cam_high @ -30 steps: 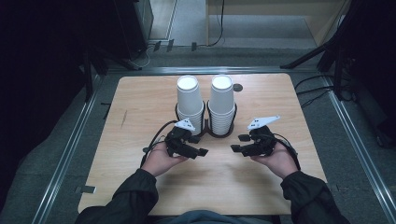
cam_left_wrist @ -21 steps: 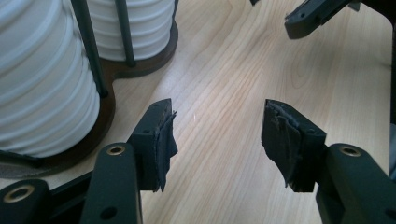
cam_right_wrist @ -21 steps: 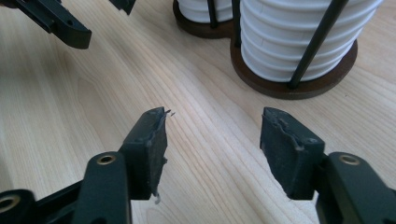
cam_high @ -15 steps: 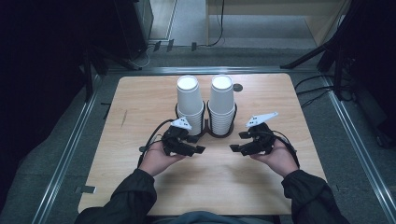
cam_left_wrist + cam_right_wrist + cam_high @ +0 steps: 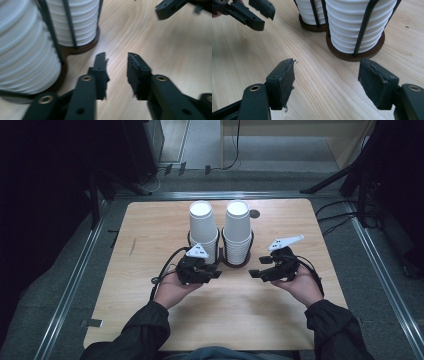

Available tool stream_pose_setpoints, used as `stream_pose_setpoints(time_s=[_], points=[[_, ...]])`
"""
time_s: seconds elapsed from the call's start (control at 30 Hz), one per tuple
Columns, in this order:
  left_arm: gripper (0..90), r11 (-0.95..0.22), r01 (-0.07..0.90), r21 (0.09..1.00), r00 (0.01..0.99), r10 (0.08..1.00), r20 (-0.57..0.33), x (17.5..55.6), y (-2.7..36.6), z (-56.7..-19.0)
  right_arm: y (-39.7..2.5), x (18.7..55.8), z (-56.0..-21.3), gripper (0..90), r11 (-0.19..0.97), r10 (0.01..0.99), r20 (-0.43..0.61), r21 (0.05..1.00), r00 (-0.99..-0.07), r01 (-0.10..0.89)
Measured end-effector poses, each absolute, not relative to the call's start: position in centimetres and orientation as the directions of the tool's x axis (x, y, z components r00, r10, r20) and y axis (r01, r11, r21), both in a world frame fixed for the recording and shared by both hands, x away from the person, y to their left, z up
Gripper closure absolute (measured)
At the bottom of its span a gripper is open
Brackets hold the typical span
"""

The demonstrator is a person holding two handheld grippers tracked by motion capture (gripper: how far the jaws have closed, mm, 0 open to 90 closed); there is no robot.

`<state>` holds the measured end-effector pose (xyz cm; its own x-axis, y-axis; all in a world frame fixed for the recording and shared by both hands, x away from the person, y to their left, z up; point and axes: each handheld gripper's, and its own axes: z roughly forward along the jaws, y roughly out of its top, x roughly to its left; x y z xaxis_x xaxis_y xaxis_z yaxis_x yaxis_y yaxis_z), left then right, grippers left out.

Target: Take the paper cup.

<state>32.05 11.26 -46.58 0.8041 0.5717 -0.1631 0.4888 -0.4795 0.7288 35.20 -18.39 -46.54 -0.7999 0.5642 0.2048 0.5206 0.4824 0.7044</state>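
Centrally bare table (image 5: 240, 315), cup stacks (image 5: 237, 237) beyond

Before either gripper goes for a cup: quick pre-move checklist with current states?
1. left gripper open, nothing between the jaws: ok.
2. right gripper open wide and unloaded: ok.
3. left cup stack upright in its wire holder: ok.
4. right cup stack upright in the holder: ok.
5. Bare table between the grippers and the holder base: ok.
6. Top cups loose enough to lift off singly: cannot tell.
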Motion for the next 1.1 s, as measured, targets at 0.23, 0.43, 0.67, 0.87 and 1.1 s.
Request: stream_pose_setpoints(time_s=[0.23, 0.43, 0.67, 0.87, 1.1], points=[[82.4, -0.453, 0.531, 0.716, 0.794, 0.562, -0.232, 32.6, 10.4, -45.8, -18.6, 35.4, -45.5, 28.6, 0.505, 0.573, 0.160, 0.704, -0.804, 0.499], [88.7, -0.433, 0.560, 0.707, 0.774, 0.579, -0.259, 33.3, 9.3, -45.4, -18.7, 36.0, -44.4, 28.5, 0.505, 0.572, 0.145, 0.713, -0.808, 0.486], [89.8, -0.401, 0.565, 0.721, 0.742, 0.629, -0.232, 34.1, 7.7, -44.7, -18.7, 36.9, -42.9, 28.3, 0.496, 0.575, 0.125, 0.733, -0.809, 0.465], [89.9, -0.364, 0.572, 0.735, 0.704, 0.678, -0.212, 35.1, 6.7, -44.2, -18.1, 37.7, -41.5, 26.6, 0.496, 0.577, 0.110, 0.740, -0.809, 0.454], [89.9, -0.327, 0.575, 0.750, 0.669, 0.715, -0.201, 36.0, 6.2, -43.7, -17.3, 39.2, -39.9, 24.1, 0.499, 0.572, 0.094, 0.748, -0.815, 0.437]])
